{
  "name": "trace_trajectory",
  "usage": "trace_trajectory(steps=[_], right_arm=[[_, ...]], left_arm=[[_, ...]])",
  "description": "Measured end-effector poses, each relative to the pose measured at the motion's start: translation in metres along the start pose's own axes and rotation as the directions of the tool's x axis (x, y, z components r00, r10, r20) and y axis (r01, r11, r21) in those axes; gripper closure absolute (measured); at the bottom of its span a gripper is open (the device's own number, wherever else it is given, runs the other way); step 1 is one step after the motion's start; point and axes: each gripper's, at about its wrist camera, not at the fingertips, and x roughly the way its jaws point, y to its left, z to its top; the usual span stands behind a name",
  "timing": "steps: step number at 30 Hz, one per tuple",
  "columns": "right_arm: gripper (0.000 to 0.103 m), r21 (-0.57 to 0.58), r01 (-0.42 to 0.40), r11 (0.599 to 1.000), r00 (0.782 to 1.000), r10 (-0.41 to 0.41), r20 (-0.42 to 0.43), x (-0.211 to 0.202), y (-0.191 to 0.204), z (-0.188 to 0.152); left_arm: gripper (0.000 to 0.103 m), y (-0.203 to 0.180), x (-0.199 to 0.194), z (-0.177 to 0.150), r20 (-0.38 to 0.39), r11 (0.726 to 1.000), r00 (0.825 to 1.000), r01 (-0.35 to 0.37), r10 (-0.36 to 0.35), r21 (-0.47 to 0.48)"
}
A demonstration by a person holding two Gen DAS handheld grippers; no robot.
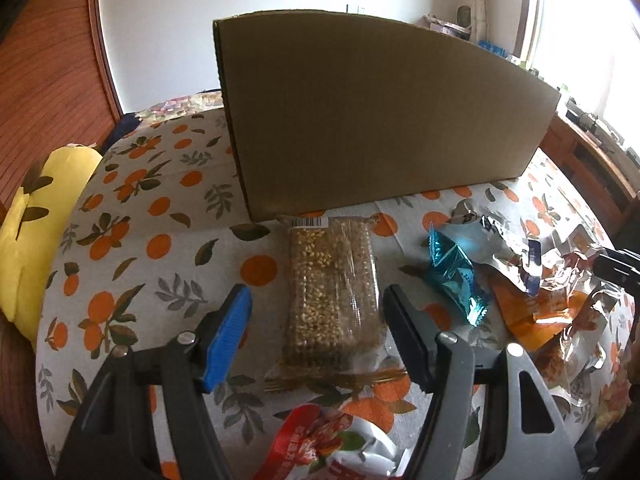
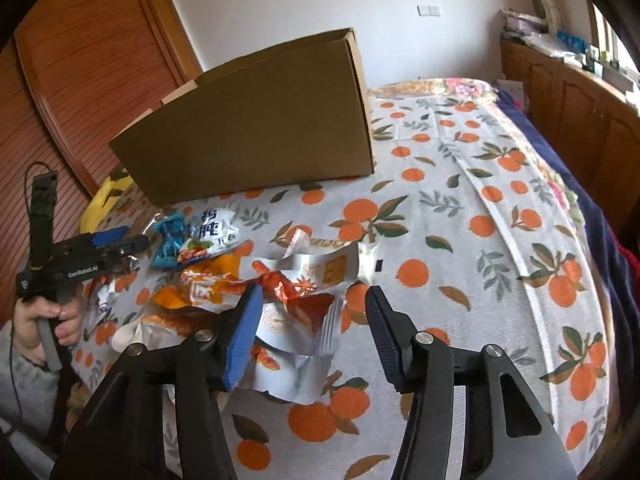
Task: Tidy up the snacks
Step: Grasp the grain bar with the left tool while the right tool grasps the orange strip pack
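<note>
A brown cardboard box (image 1: 372, 116) stands on the orange-print cloth; it also shows in the right wrist view (image 2: 256, 136). A clear-wrapped grain bar (image 1: 334, 292) lies in front of the box, between the fingers of my open left gripper (image 1: 316, 300), which is not closed on it. A blue candy packet (image 1: 456, 276) lies to its right, beside a pile of silver and orange packets (image 1: 552, 300). My right gripper (image 2: 312, 300) is open over a silver packet with an orange print (image 2: 304, 312). The left gripper (image 2: 116, 244) shows at the left of the right wrist view.
A yellow plush cushion (image 1: 36, 232) lies at the cloth's left edge. A red and white packet (image 1: 336, 444) lies under the left gripper. Wooden cabinets (image 2: 580, 112) line the right wall. A wooden door (image 2: 80, 80) stands behind the box.
</note>
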Motion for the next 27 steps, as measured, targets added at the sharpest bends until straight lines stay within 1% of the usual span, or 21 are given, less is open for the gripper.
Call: trace_trajectory(steps=[3, 5, 6, 8, 9, 11, 12, 17, 21, 23, 24, 25, 26, 27], right_arm=[[0.051, 0.022, -0.022, 1.0, 1.0, 0.022, -0.022, 0.004, -0.003, 0.002], [0.058, 0.028, -0.025, 0.999, 0.999, 0.026, -0.032, 0.006, -0.004, 0.003], [0.058, 0.028, -0.024, 0.999, 0.999, 0.025, -0.037, 0.007, -0.003, 0.003], [0.066, 0.018, -0.024, 1.0, 0.999, 0.025, -0.041, 0.006, -0.001, 0.005], [0.071, 0.01, -0.012, 1.0, 0.999, 0.012, -0.039, 0.006, 0.001, 0.005], [0.086, -0.01, 0.015, 1.0, 0.999, -0.016, -0.033, 0.005, 0.004, 0.006], [0.086, -0.011, 0.007, 1.0, 0.999, -0.008, -0.035, 0.004, 0.004, 0.006], [0.091, -0.028, 0.016, 0.999, 1.0, -0.017, -0.022, 0.0, 0.008, 0.007], [0.094, -0.024, 0.012, 1.0, 1.0, -0.012, 0.014, -0.01, 0.009, 0.008], [0.096, -0.028, 0.002, 1.0, 0.999, -0.001, 0.032, -0.015, 0.011, 0.01], [0.096, -0.033, -0.002, 0.999, 0.999, 0.004, 0.041, -0.018, 0.013, 0.011], [0.096, -0.035, -0.004, 0.999, 0.999, 0.005, 0.044, -0.019, 0.014, 0.011], [0.097, -0.038, -0.003, 0.999, 0.999, 0.005, 0.048, -0.021, 0.016, 0.011], [0.097, -0.042, 0.0, 0.999, 0.999, 0.002, 0.052, -0.023, 0.017, 0.011]], left_arm=[[0.034, -0.001, 0.003, 0.001, -0.014, 1.0, 1.0, -0.005, 0.005, 0.006], [0.034, -0.002, 0.004, 0.001, -0.015, 1.0, 1.0, -0.008, 0.008, 0.012], [0.034, -0.002, 0.004, 0.001, -0.016, 1.0, 1.0, -0.01, 0.011, 0.014], [0.034, -0.003, 0.004, 0.001, -0.016, 1.0, 1.0, -0.013, 0.013, 0.017], [0.034, -0.004, 0.004, 0.001, -0.016, 1.0, 1.0, -0.014, 0.014, 0.018], [0.034, -0.003, 0.004, 0.001, -0.016, 1.0, 1.0, -0.012, 0.012, 0.017], [0.034, -0.003, 0.004, 0.0, -0.015, 1.0, 1.0, -0.011, 0.011, 0.016], [0.034, -0.003, 0.004, 0.0, -0.016, 1.0, 1.0, -0.011, 0.012, 0.016], [0.034, -0.002, 0.004, 0.001, -0.015, 1.0, 1.0, -0.006, 0.006, 0.008], [0.04, 0.001, 0.003, 0.002, -0.008, 1.0, 1.0, 0.011, -0.011, -0.006], [0.041, 0.001, 0.002, 0.002, -0.009, 1.0, 1.0, 0.016, -0.016, -0.013], [0.044, 0.002, 0.002, 0.003, -0.01, 1.0, 1.0, 0.021, -0.022, -0.02], [0.049, 0.002, 0.002, 0.004, -0.009, 0.999, 1.0, 0.027, -0.027, -0.021], [0.052, 0.001, 0.002, 0.004, -0.01, 0.999, 0.999, 0.033, -0.033, -0.02]])
